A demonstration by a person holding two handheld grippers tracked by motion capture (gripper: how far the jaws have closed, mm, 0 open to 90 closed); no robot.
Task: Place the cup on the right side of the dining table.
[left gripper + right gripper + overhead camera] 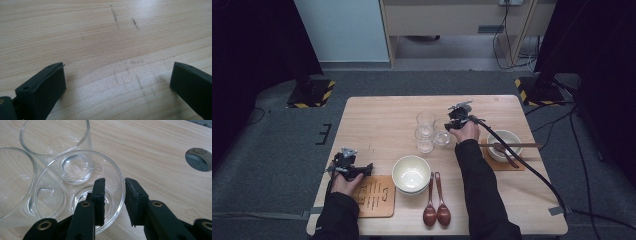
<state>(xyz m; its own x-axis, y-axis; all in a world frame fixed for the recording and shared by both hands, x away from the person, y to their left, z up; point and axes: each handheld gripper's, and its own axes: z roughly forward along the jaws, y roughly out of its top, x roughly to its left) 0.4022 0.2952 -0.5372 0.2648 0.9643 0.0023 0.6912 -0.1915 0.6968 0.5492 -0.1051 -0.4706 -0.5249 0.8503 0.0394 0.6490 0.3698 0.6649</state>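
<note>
Nearest, low in the right gripper view, the right tool straddles the rim of an empty glass, jaws narrow but not yet pinching, two more empty glasses beyond at upper left, while the left tool hangs spread over bare surface.

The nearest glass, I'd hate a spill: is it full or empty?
Empty: through the glass the bare base and table show clearly.
</note>
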